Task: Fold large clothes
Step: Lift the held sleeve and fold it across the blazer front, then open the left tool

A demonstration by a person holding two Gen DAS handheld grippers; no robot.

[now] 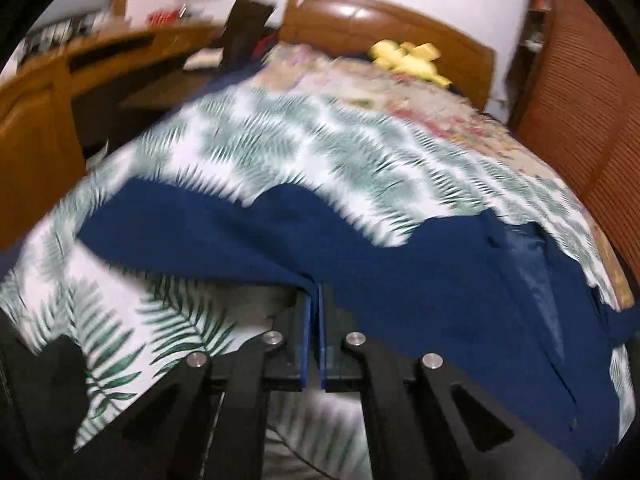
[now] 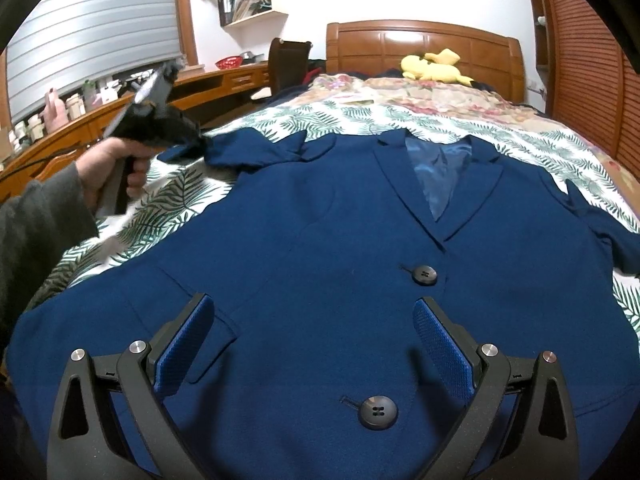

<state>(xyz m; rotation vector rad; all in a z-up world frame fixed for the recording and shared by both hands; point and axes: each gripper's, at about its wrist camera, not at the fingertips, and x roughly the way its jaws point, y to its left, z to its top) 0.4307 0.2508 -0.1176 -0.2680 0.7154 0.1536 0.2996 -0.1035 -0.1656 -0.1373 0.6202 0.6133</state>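
Note:
A navy blue jacket (image 2: 320, 240) lies front up on a leaf-print bedspread (image 2: 168, 200), with lapels, lining and two dark buttons showing. My left gripper (image 1: 314, 292) is shut on the edge of the jacket's sleeve (image 1: 240, 236), which lifts off the spread; in the right wrist view that left gripper (image 2: 204, 146), held by a hand, pinches the sleeve (image 2: 256, 152) at the jacket's far left. My right gripper (image 2: 312, 320) hangs open just above the lower front of the jacket, between the two buttons, with nothing between its blue pads (image 2: 440, 348).
A wooden headboard (image 2: 424, 48) and a yellow plush toy (image 2: 436, 66) are at the far end of the bed. A floral cover (image 2: 420, 96) lies beyond the leaf print. A wooden desk (image 2: 120, 116) with bottles runs along the left; a slatted wardrobe (image 2: 588, 80) stands right.

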